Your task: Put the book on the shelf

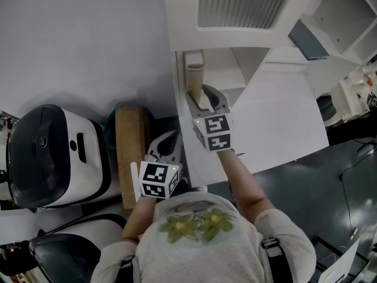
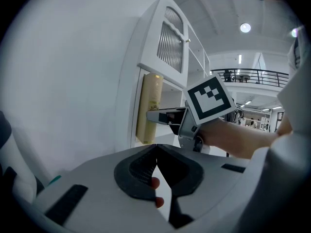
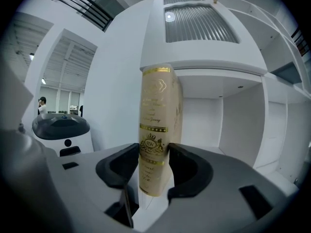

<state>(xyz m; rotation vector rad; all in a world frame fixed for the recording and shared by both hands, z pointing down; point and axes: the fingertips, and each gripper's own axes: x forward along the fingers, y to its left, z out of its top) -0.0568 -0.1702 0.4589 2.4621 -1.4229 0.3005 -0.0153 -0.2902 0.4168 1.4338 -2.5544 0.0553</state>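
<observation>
One book [image 3: 158, 110] upright in shelf [image 3: 243, 123], gripped by right gripper [image 3: 154, 155].

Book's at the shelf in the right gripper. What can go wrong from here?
1. The book is upright at the left edge of the compartment, with nothing beside it on its open side. Once released, it may topple.
2. The right gripper pinches only the lower spine, so the tall book might pivot in the grip if it catches the shelf.
</observation>
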